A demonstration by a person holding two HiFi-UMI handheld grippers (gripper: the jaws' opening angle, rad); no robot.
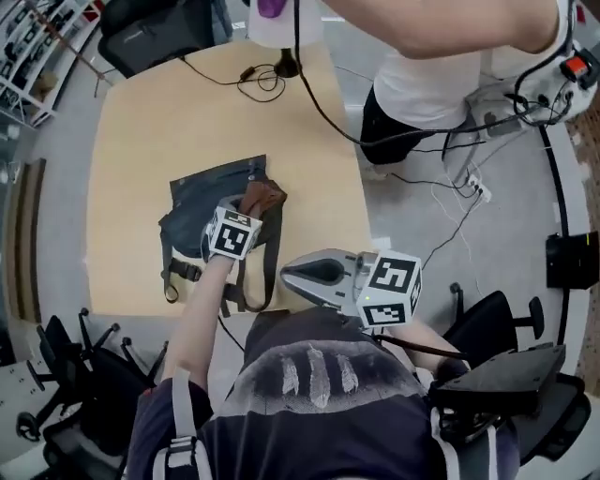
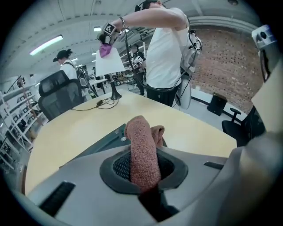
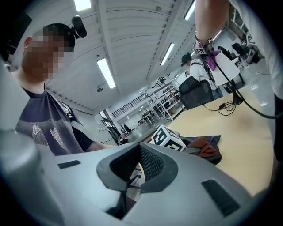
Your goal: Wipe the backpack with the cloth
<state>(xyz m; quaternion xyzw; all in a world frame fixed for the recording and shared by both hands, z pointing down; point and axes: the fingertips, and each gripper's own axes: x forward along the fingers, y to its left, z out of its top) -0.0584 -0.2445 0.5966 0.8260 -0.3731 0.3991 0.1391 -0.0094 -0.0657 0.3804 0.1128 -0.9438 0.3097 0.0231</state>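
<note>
A dark grey-blue backpack lies flat on the tan table, its straps hanging toward the near edge. My left gripper is over the backpack's right side, shut on a reddish-brown cloth. In the left gripper view the cloth sticks up out of the closed jaws, with the backpack just beyond. My right gripper is held off the table's near edge by my chest, shut and holding nothing. Its own view shows the backpack, the cloth and the left gripper's marker cube.
A second person in a white shirt stands at the table's far right corner, holding a purple cloth to a white lamp. Black cables lie on the far tabletop. Office chairs ring the table.
</note>
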